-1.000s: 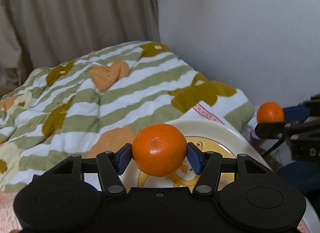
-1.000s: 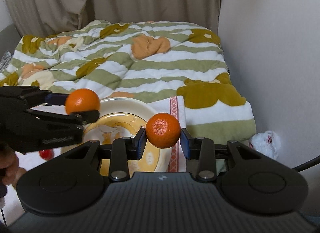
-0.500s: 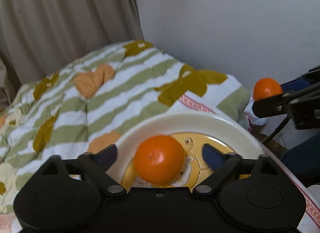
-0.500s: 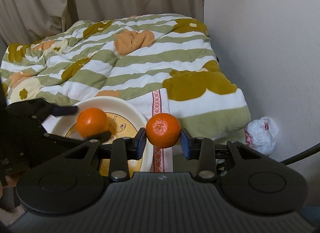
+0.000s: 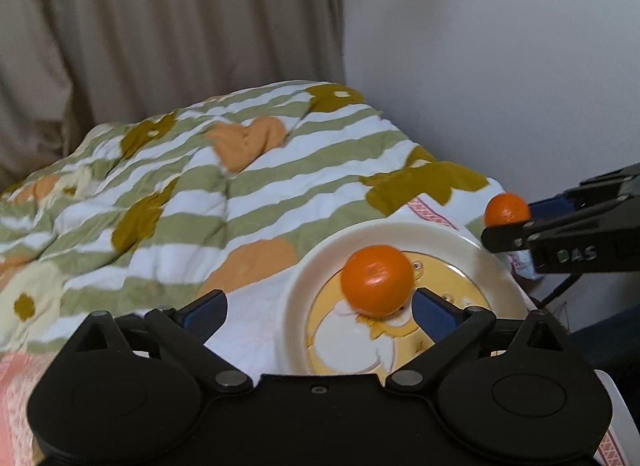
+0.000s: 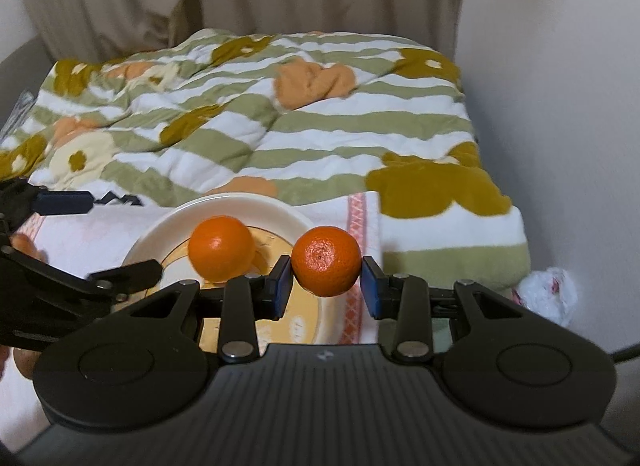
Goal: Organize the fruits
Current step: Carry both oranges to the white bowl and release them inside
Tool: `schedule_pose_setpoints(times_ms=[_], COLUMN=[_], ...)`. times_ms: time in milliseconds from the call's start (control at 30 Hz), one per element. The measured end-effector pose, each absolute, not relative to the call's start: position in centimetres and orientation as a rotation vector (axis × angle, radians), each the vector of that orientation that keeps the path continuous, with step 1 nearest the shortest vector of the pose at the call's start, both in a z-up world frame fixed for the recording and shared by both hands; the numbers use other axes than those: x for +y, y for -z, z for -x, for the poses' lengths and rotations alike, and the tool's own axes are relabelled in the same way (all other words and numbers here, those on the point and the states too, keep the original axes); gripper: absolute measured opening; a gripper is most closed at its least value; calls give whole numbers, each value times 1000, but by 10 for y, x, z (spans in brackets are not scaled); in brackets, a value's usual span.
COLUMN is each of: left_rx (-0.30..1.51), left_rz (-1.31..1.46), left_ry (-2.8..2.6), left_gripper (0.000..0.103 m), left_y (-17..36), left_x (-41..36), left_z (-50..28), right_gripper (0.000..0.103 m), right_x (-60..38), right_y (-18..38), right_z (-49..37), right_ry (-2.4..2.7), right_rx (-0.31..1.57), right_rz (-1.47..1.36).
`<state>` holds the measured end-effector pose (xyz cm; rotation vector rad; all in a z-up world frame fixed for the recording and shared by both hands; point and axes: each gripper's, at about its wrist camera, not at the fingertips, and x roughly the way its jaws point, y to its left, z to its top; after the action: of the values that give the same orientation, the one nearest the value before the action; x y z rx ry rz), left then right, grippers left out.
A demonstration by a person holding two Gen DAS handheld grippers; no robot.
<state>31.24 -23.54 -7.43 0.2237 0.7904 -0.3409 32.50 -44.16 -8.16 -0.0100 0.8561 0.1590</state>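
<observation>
A cream plate (image 5: 304,278) with a yellow picture lies on a white and pink cloth. One mandarin (image 5: 377,280) rests on the plate; it also shows in the right wrist view (image 6: 221,248). My left gripper (image 5: 318,314) is open and empty, drawn back to the left of that mandarin. My right gripper (image 6: 325,290) is shut on a second mandarin (image 6: 326,260) and holds it above the plate's (image 6: 256,207) right edge. From the left wrist view that held mandarin (image 5: 506,208) sits at the far right.
A striped green and white quilt (image 6: 280,125) covers the bed behind the plate. Beige curtains (image 5: 160,25) hang at the back, and a white wall (image 6: 560,105) stands on the right. A crumpled white bag (image 6: 546,294) lies low by the wall.
My left gripper opened and let its mandarin down onto the plate, then drew back to the left. My right gripper still holds its mandarin and has shifted slightly.
</observation>
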Motion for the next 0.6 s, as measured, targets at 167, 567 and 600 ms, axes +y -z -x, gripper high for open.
schedule_pose_setpoints(times_ms=[167,567,600], left_rx=[798,814,814], left_rz=[-191,-138,-137], left_ry=[298,236,233], left_gripper=[101,101,101], left_y=[71,70,70], left_x=[-219,-194,-193], left_z=[-301,-283,-282], right_gripper=[52,57,60], right_x=[-421,-394,-394], right_y=[98,132,131], right_z=[-333,-343,-342], right_ry=[-216,-262,-264], right_rx=[884,916,910], right_rz=[76,177,180])
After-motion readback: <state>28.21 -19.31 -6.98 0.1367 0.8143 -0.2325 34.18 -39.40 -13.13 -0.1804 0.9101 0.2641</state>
